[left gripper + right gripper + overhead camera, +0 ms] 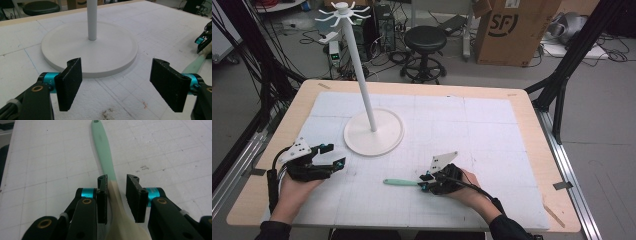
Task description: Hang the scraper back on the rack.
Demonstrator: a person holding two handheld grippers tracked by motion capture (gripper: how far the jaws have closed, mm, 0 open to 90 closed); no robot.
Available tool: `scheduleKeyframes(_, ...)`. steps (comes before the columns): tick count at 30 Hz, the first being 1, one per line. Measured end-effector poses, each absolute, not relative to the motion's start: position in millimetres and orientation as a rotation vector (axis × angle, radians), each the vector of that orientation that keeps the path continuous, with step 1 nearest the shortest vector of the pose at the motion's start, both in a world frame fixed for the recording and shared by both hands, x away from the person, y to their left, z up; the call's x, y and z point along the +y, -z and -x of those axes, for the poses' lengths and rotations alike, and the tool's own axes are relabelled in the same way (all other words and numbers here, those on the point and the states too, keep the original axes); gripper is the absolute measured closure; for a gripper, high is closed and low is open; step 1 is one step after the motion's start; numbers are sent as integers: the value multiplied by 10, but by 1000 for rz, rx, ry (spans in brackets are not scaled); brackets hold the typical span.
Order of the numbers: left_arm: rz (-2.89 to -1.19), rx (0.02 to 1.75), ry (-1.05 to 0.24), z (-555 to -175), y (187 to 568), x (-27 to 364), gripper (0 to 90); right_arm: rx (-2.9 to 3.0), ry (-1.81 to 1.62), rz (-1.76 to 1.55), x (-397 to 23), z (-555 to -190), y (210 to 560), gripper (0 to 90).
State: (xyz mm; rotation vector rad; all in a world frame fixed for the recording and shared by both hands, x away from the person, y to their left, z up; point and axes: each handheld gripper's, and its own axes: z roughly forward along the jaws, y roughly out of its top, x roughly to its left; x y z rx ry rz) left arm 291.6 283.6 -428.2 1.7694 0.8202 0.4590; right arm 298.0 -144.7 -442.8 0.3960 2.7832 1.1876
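the spoon [105, 152] looks smooth, matt mint over pale wood; the white mat [155, 32] looks rough, foamy, scuffed.

Mint-green handle and cream bowl on the spoon [107, 165]; white stand [373, 131]; faint grid lines on the white foam mat [472, 130]; black stool [425, 39].

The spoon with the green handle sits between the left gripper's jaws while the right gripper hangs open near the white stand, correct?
The sides are swapped. The right gripper view shows the spoon between the right gripper's jaws. The left gripper is the one open near the white stand.
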Motion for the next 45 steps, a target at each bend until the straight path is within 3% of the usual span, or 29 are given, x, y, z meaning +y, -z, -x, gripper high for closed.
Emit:
scheduleKeyframes(4,-1777,822,-460,-2915,4283,2834,267,2777,-1158,-328,-1425,-2938,4422,776)
scheduleKeyframes(26,-1782,813,-461,-2911,4280,2817,270,2761,-1177,-488,-1468,-2989,4358,816)
scheduleKeyframes(45,-1774,798,-449,-2906,4277,2801,273,2571,-1483,-650,-1721,-3164,3509,817)
